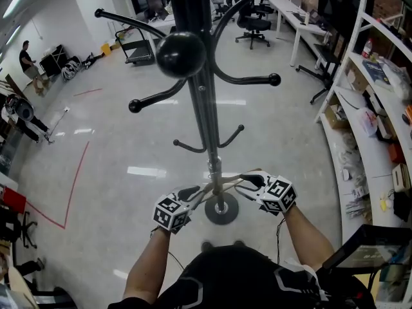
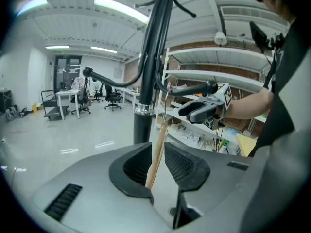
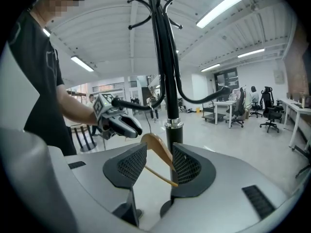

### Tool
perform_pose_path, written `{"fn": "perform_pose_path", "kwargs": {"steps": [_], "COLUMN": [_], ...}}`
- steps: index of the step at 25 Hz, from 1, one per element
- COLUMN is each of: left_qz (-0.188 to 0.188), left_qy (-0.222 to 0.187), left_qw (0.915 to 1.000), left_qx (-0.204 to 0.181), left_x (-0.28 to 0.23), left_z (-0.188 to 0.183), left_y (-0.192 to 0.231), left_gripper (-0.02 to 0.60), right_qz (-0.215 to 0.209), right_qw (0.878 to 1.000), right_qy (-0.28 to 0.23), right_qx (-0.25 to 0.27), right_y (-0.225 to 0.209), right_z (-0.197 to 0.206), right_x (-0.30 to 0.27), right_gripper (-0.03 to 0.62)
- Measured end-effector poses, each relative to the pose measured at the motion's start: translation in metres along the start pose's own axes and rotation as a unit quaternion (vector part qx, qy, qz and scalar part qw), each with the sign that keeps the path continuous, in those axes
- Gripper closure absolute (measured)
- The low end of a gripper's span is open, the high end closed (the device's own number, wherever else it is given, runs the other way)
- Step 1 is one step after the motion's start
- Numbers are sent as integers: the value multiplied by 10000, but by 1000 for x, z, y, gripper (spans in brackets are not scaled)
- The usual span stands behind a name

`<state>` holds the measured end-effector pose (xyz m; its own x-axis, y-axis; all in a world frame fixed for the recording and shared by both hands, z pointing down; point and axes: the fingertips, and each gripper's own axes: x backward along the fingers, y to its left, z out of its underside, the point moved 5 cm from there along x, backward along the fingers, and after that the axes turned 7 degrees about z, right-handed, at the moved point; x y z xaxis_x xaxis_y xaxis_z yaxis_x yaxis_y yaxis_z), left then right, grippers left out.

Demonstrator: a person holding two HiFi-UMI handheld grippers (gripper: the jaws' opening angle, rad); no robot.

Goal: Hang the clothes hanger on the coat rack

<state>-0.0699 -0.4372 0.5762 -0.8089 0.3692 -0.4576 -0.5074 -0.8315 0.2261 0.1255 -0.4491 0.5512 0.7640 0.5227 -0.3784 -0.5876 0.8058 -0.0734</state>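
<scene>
Your two claws carry the pale wooden clothes hanger (image 1: 203, 191) in front of the black metal coat rack (image 1: 199, 102).
Your left claw (image 1: 188, 192) pinches one end of the hanger and your right claw (image 1: 252, 180) pinches the other, its pads set on the shoulder and lower bar. The hanger spans between them, low down, crossing the rack's pole just above its round base, well below the hooks. At your right, white open shelving (image 1: 336, 69) holds boxes and packets.
</scene>
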Motion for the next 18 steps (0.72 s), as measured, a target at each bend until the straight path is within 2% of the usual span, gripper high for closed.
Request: {"fn": "perform_pose_path", "kwargs": {"steps": [3, 5, 7, 8, 10, 13, 18], "left_qz": [-207, -403, -599, -678, -784, -872, -822], "left_qy": [-538, -997, -1453, -1619, -1762, -1814, -2239], "left_qw": [9983, 9937, 9862, 9830, 9801, 9790, 9695], "left_qx": [110, 327, 512, 546, 472, 316, 571], "left_x": [33, 53, 69, 75, 85, 94, 127], "left_z": [-11, -21, -35, -41, -48, -58, -58], "left_y": [-6, -13, -24, -31, -47, -67, -102], "left_gripper": [508, 510, 581, 581, 581, 581, 581], "right_qz": [136, 164, 179, 185, 191, 431, 583], "right_qw": [9994, 9990, 9987, 9984, 9976, 9956, 9955], "right_qy": [-297, -406, -473, -523, -664, -826, -748], "right_qx": [-92, -63, -75, -86, -86, -96, -66], "right_y": [8, 13, 14, 14, 18, 24, 59], "right_z": [-21, -30, -35, -36, -42, -52, -48], "right_x": [17, 28, 41, 47, 60, 74, 86], "right_gripper": [428, 430, 430, 431, 466, 578, 586]}}
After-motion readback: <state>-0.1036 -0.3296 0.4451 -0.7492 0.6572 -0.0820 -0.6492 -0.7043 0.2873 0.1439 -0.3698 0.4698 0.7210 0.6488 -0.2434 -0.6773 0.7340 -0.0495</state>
